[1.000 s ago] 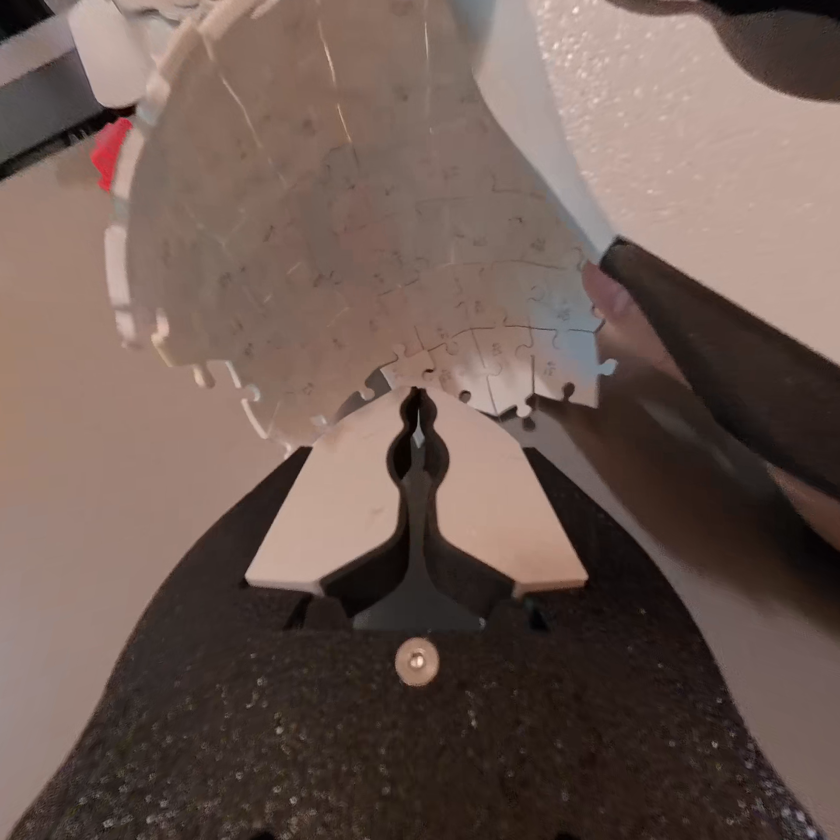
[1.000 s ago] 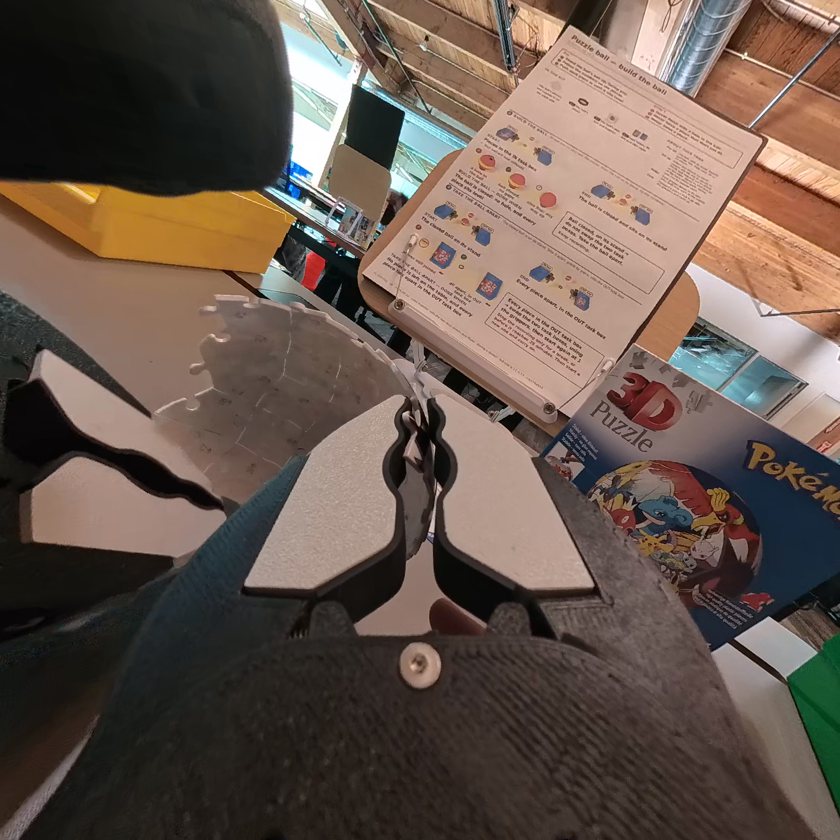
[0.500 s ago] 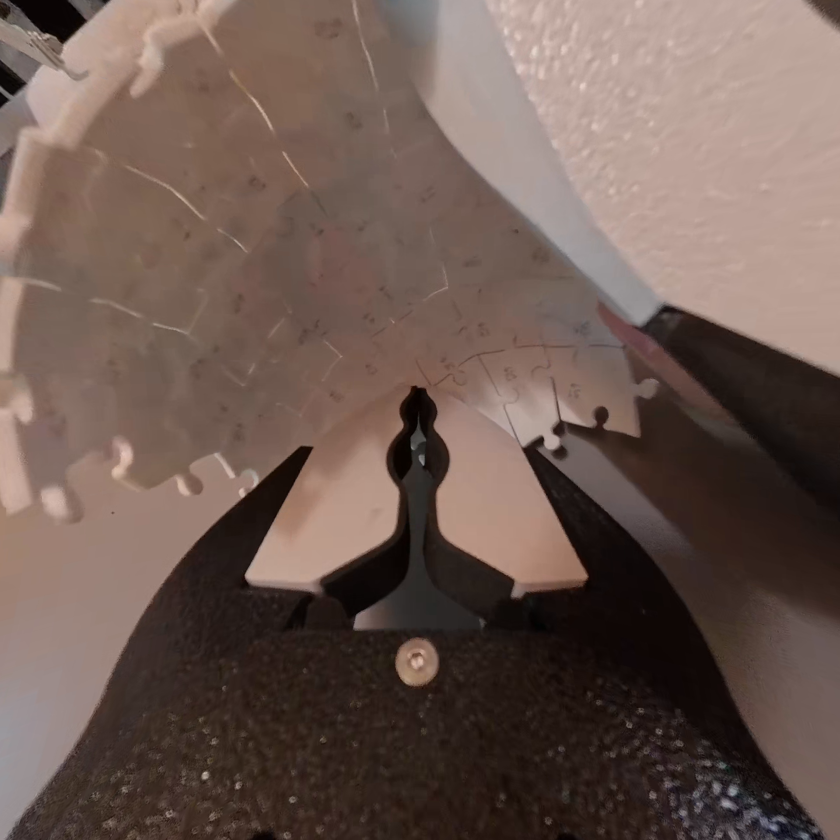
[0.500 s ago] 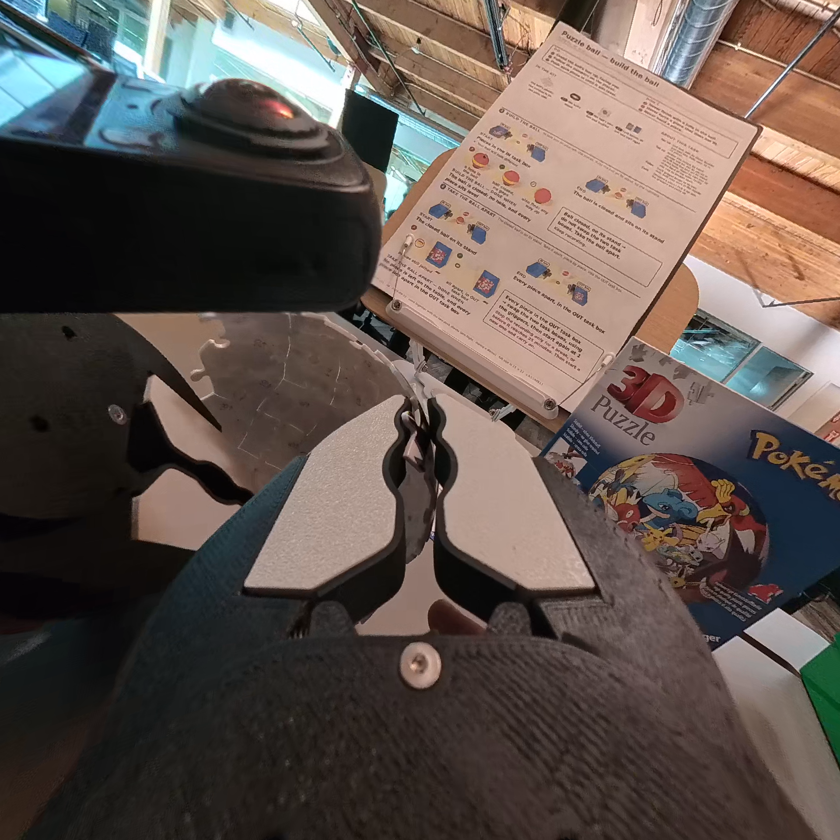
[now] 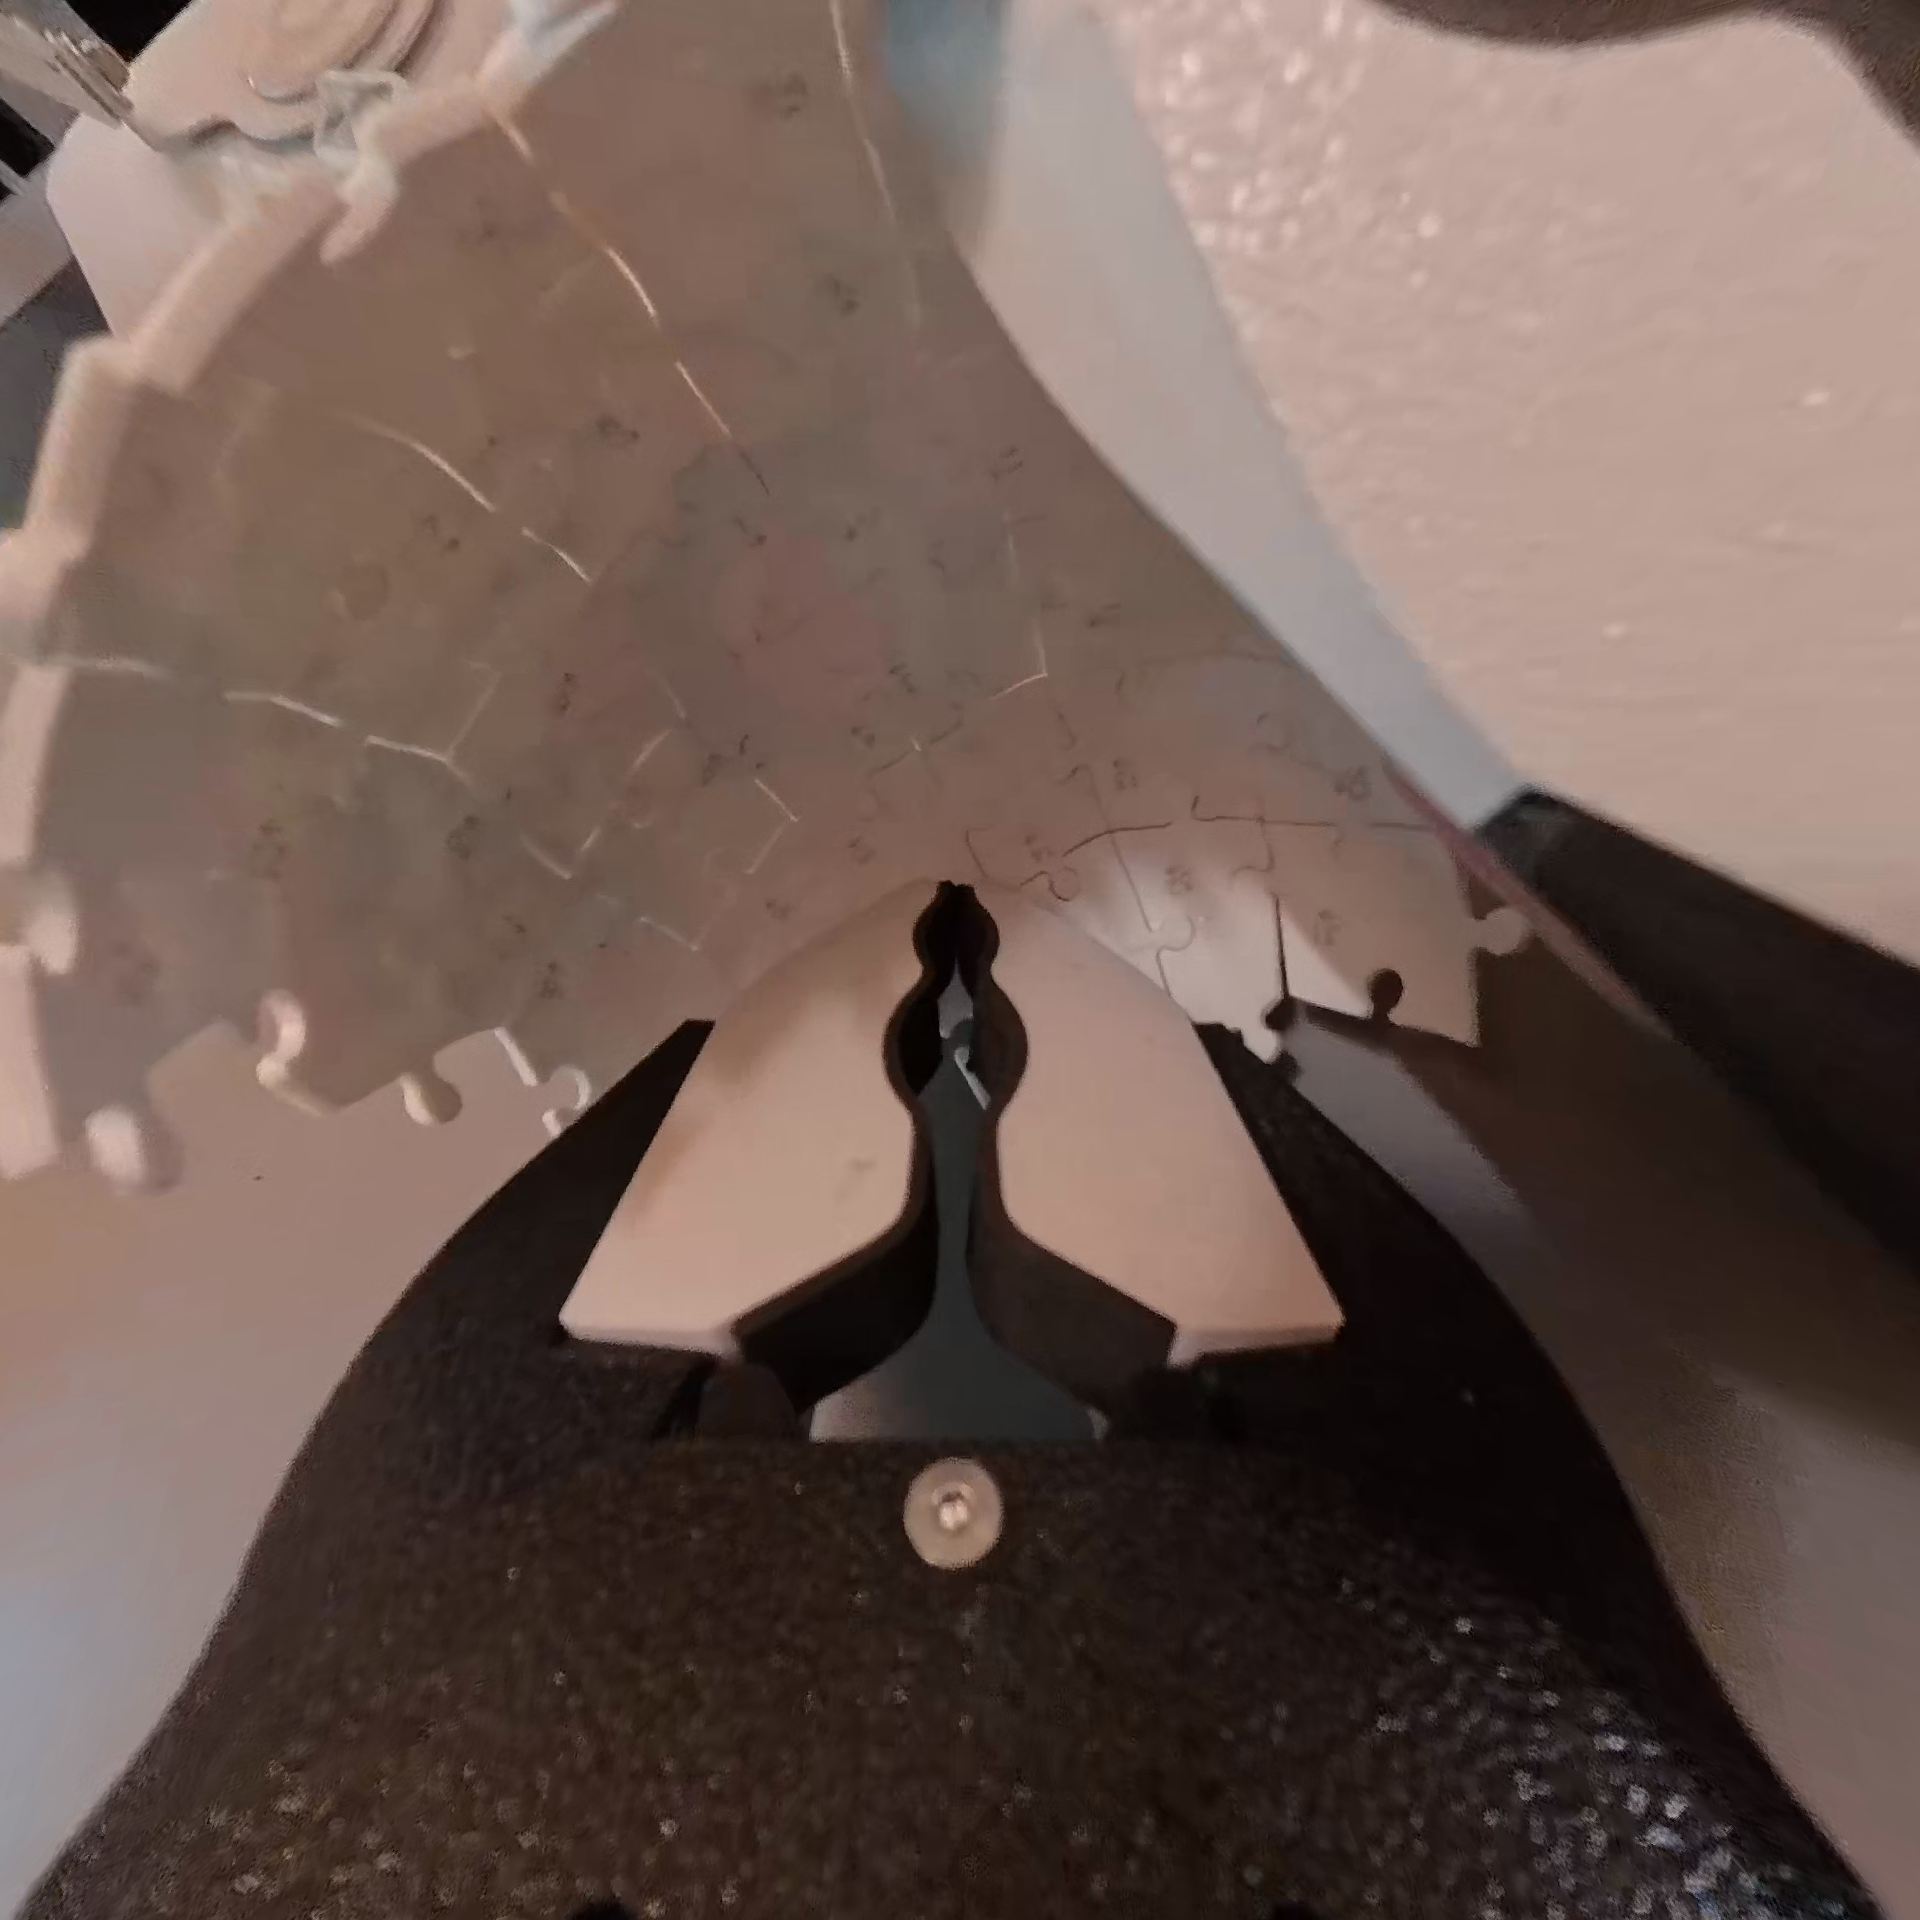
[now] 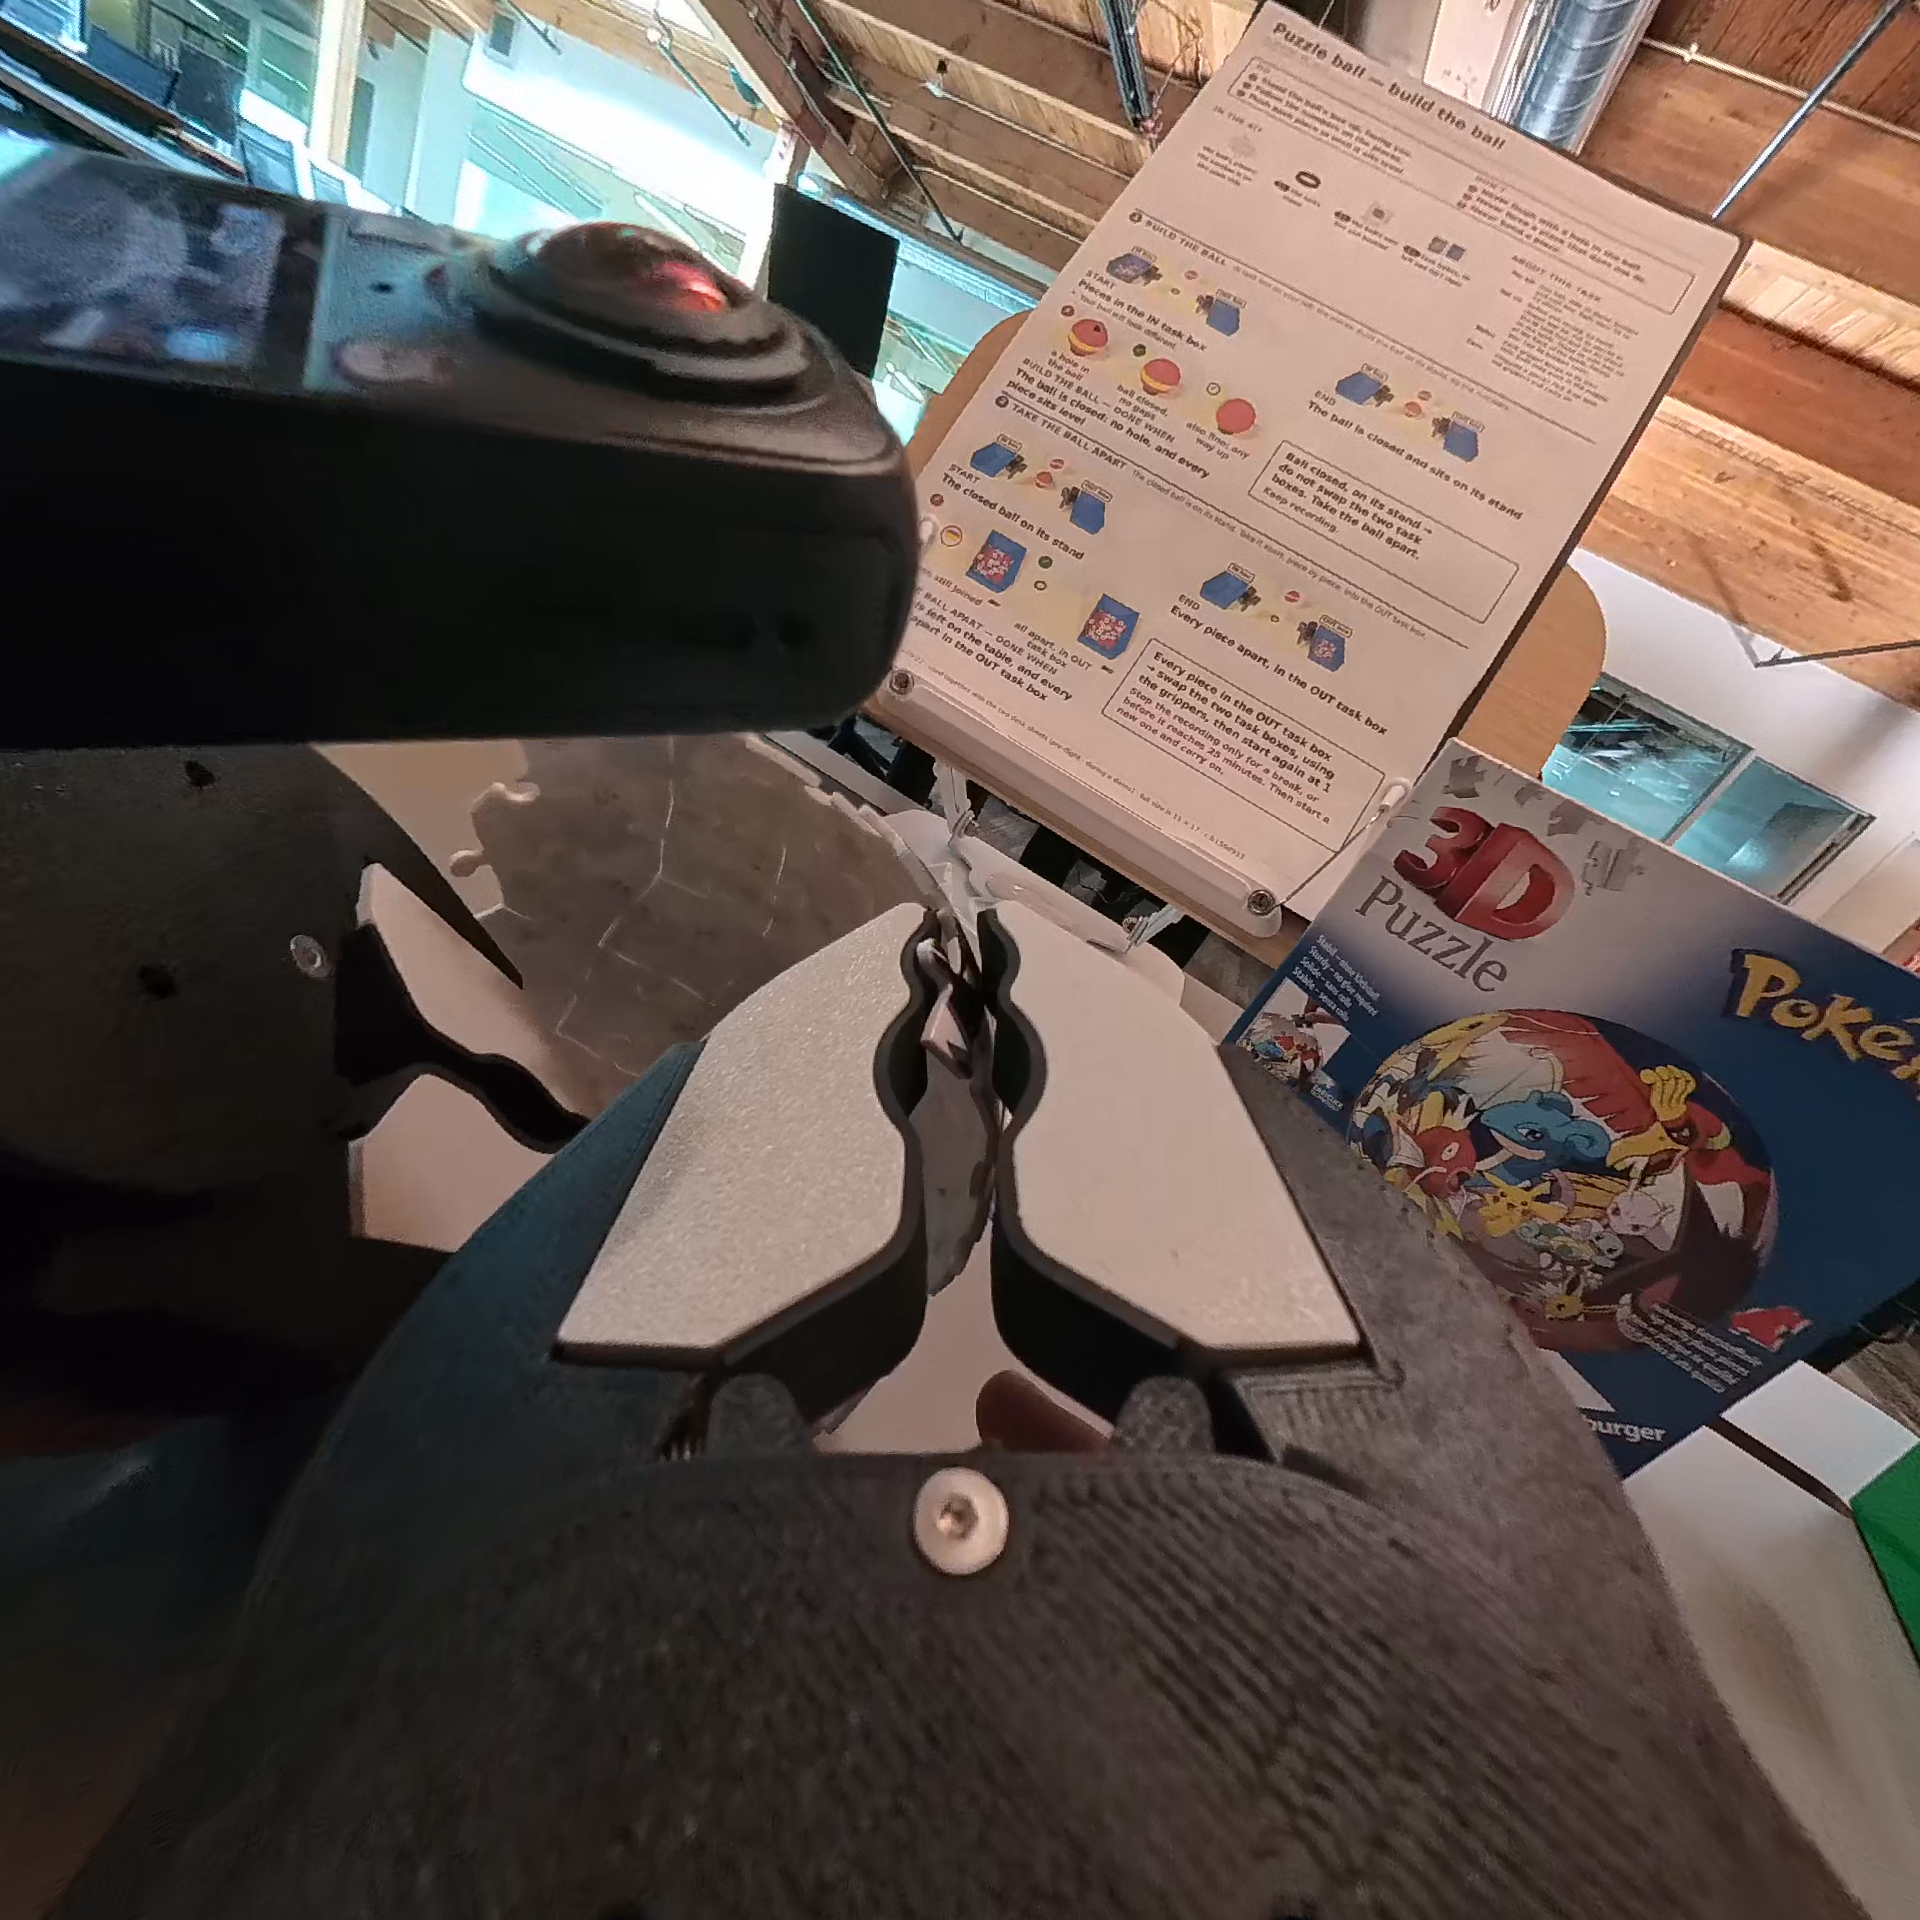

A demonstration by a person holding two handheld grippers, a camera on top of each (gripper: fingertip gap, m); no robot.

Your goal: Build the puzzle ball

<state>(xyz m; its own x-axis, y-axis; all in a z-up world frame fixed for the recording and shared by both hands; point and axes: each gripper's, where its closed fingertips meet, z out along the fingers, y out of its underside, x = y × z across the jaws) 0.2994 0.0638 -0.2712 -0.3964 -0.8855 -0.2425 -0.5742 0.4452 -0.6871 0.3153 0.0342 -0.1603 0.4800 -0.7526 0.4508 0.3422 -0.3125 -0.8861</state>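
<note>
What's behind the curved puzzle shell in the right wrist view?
Behind the puzzle shell stands an instruction sheet on a wooden board, its lower right corner meeting the blue puzzle box. The left tongs and their camera housing cover the shell's left side.

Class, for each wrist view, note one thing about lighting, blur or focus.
Left wrist view: warm dim light, the puzzle shell smeared by blur, its far edge softest. Right wrist view: bright daylight behind, instruction sheet sharp, the left gripper dark in shadow.

ahead right: instruction board [image 6: 1278, 499], puzzle box [image 6: 1621, 1122] block | left: left gripper [image 6: 343, 1039] and puzzle shell [image 5: 582, 582] crowd in | free: bare table [image 6: 1787, 1662] lower right
</note>
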